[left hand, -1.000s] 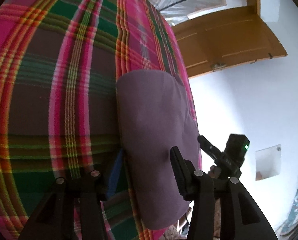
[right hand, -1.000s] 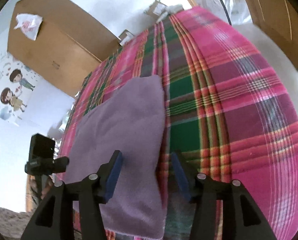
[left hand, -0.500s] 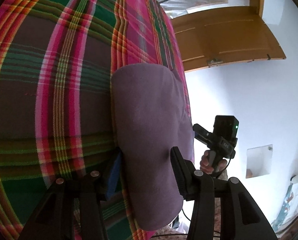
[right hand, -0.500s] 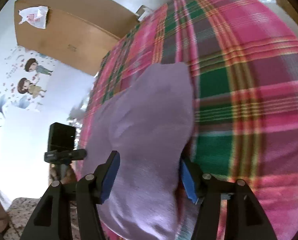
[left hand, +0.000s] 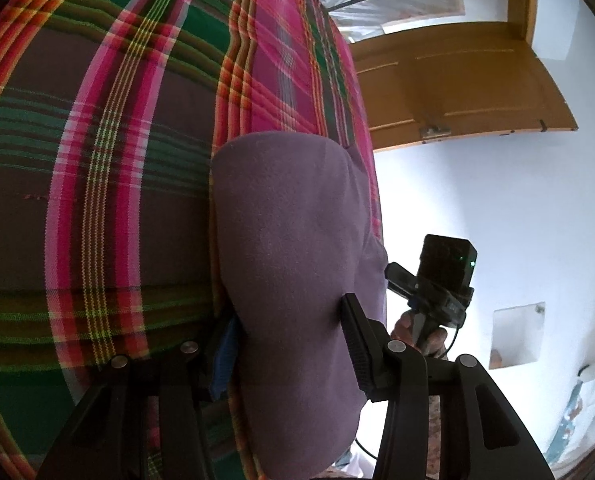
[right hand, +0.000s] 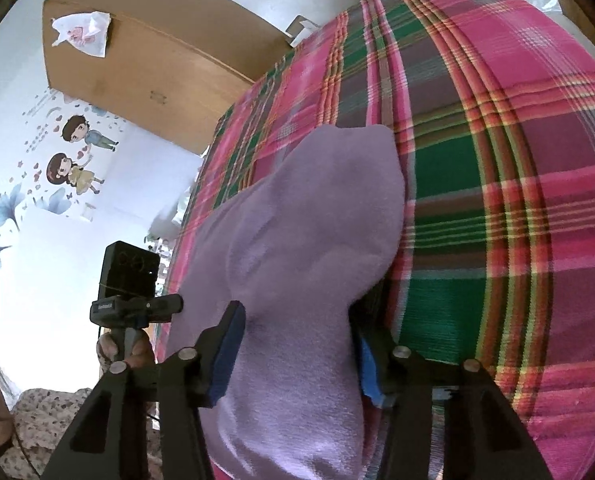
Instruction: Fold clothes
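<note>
Left wrist view: the left gripper (left hand: 293, 344) reached forward over a bed covered by a plaid blanket (left hand: 97, 160) in pink, green and brown. A folded purple cloth (left hand: 289, 240) lay along the blanket's right edge and ran between the jaws, which pinched it from both sides. Beyond the cloth, the person's other hand (left hand: 417, 332) held the right gripper's handle. A wooden door (left hand: 457, 92) stood open against a white wall.

Right wrist view: the right gripper (right hand: 297, 344) also had the cloth (right hand: 309, 240) between its jaws. They had just been closing, and both blue pads (right hand: 227, 356) pressed into the fabric, which bulged up between them. The cloth sat at the blanket's (right hand: 497, 200) left edge, near the bed's side. To the left, a hand (right hand: 125, 350) held the left gripper's handle. A large cardboard box (right hand: 157, 76) stood behind the bed with a white plastic bag (right hand: 83, 34) on top; what the box held could not be seen. Cartoon stickers (right hand: 73, 148) decorated the wall.
</note>
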A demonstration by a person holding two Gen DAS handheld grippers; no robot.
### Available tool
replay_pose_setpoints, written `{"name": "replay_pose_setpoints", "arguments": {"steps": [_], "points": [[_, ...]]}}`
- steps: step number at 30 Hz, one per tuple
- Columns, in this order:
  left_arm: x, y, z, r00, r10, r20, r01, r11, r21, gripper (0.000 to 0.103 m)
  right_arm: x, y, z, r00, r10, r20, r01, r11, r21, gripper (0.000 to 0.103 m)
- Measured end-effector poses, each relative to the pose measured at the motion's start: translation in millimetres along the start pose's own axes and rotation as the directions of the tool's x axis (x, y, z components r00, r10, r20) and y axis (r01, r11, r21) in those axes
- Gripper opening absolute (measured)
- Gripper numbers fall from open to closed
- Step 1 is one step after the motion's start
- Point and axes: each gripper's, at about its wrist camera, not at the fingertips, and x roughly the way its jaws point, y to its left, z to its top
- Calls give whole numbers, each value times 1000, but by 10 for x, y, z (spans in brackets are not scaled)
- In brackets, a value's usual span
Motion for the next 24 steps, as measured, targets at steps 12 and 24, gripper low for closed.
{"name": "replay_pose_setpoints", "arguments": {"steps": [12, 24], "points": [[-74, 19, -57, 999, 10, 32, -9, 1000, -25, 42, -143, -42, -55, 996, -86, 32, 87, 996, -25, 26], [-37, -59, -155, 996, 43, 79, -42, 999, -18, 40, -36, 109, -130, 981, -166, 105, 172, 984, -46, 20]]}}
